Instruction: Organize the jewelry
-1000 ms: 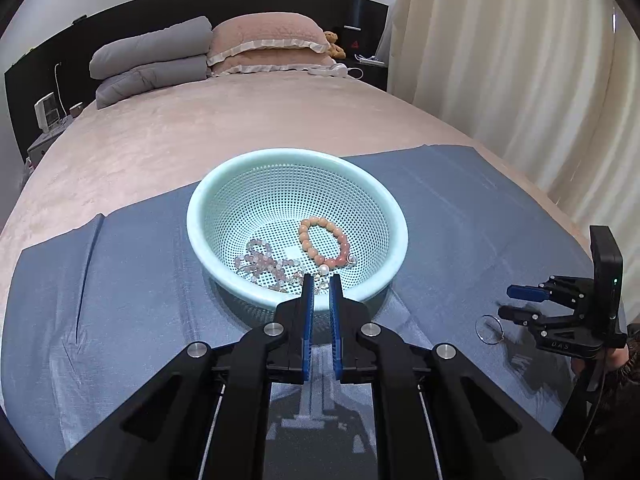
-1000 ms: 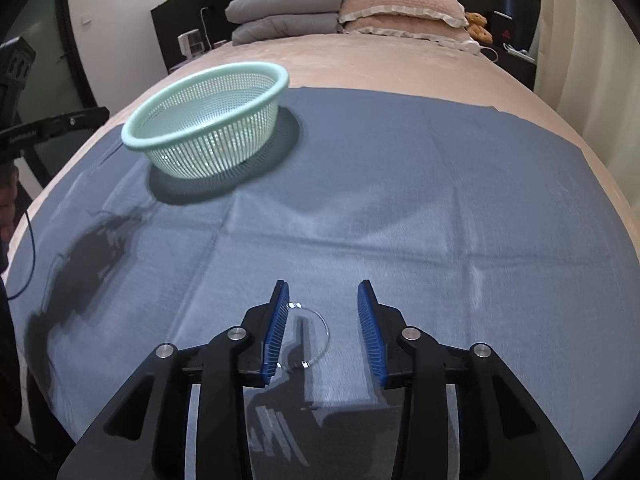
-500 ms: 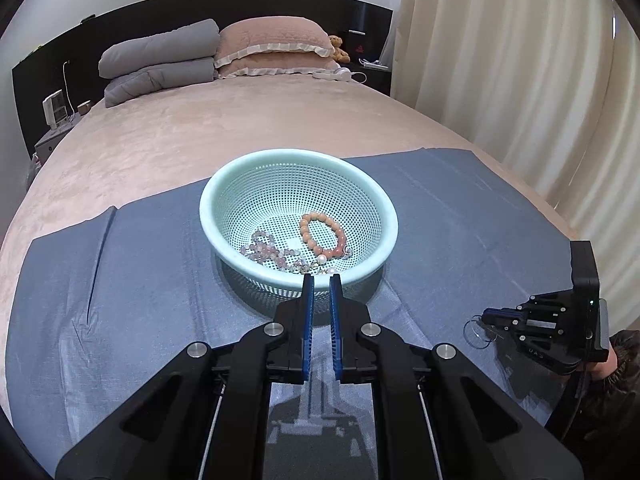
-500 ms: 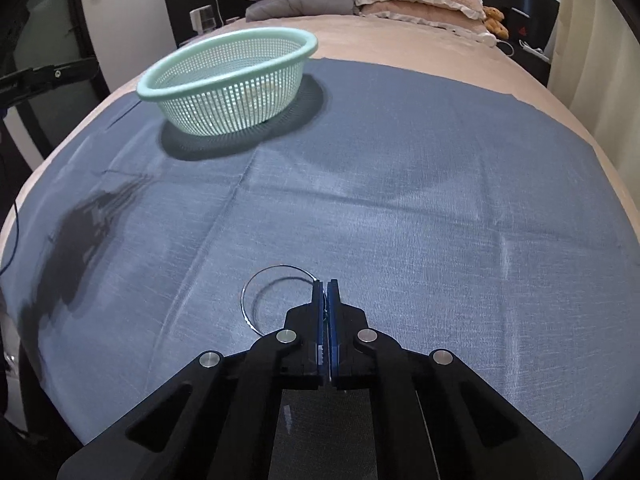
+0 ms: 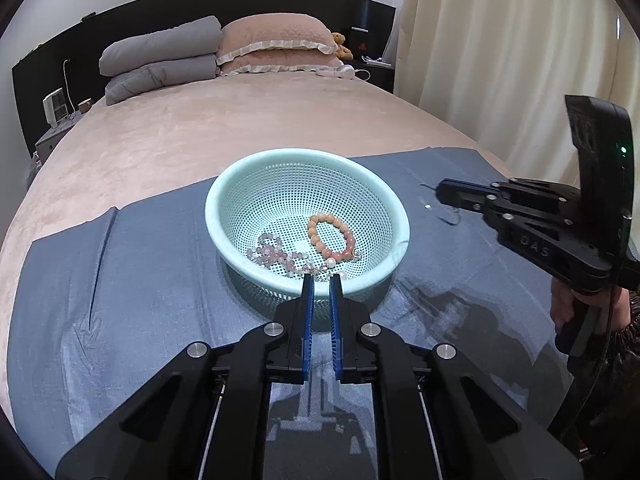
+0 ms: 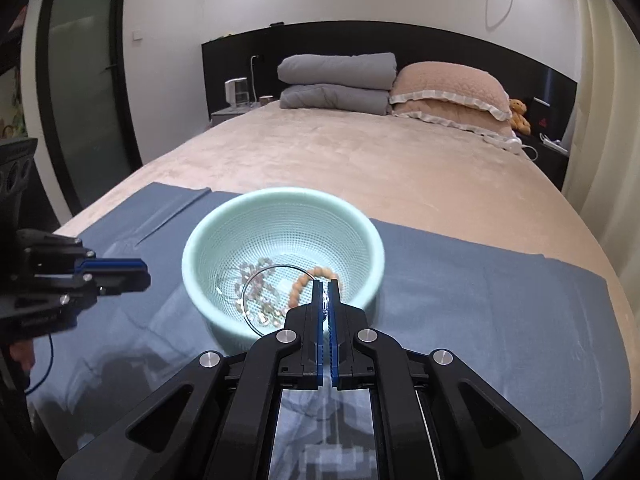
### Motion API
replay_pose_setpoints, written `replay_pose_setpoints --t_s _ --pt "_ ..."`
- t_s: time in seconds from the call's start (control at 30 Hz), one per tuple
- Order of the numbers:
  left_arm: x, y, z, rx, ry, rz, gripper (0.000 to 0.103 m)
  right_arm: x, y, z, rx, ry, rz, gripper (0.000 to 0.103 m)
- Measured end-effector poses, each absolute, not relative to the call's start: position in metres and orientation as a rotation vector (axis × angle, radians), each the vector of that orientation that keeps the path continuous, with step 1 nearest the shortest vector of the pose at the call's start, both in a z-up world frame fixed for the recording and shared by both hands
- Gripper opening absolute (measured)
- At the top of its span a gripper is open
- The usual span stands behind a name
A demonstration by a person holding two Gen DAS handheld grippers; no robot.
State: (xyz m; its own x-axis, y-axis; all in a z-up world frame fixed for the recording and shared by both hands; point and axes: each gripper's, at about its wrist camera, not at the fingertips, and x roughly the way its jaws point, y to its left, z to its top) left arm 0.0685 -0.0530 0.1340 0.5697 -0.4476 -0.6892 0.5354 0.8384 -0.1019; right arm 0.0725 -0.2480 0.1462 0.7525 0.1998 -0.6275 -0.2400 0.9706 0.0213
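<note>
A mint green mesh basket (image 5: 240, 184) (image 6: 200, 248) stands on a blue cloth (image 5: 140, 280) (image 6: 480, 280) on the bed. In it lie an orange bead bracelet (image 5: 320, 236) (image 6: 298, 286) and a pink bead bracelet (image 5: 269, 254) (image 6: 256, 280). My right gripper (image 6: 325, 283) (image 5: 442, 194) is shut on a thin silver bangle (image 6: 250, 288) and holds it over the basket's near side. My left gripper (image 5: 321, 280) (image 6: 140, 276) is nearly shut and empty, at the basket's near rim.
Grey folded quilts (image 5: 160, 60) and a pink pillow (image 5: 276, 40) lie at the head of the bed. A nightstand with a small appliance (image 5: 54, 106) stands at the left. Curtains (image 5: 500, 60) hang at the right. A glass door (image 6: 84, 100) is at the left.
My right gripper closed on the bangle on the cloth, lifted it and carried it left to the basket. My left gripper has drawn back slightly and stayed nearly shut.
</note>
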Motion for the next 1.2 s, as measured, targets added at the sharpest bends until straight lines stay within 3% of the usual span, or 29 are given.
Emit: replay_pose_setpoints --t_s 0.53,0.63,0.67,0.97,1.2 --pt "0.116 -0.055 0.109 0.097 0.812 -0.548 0.010 0.125 -0.249 0.117 -0.019 0.743 0.239 0.008" --pt "0.131 -0.051 0.107 0.080 0.816 -0.528 0.024 0.132 -0.259 0.116 -0.014 0.728 0.207 0.040" --pt "0.136 -0.051 0.106 0.080 0.816 -0.519 0.027 0.133 -0.261 0.116 -0.016 0.721 0.195 0.045" --pt "0.171 -0.039 0.097 0.065 0.832 -0.447 0.054 0.158 -0.281 0.100 0.034 0.755 0.168 0.046" --pt "0.182 -0.043 0.077 0.071 0.880 -0.448 0.057 0.170 -0.283 0.081 0.067 0.808 0.192 0.046"
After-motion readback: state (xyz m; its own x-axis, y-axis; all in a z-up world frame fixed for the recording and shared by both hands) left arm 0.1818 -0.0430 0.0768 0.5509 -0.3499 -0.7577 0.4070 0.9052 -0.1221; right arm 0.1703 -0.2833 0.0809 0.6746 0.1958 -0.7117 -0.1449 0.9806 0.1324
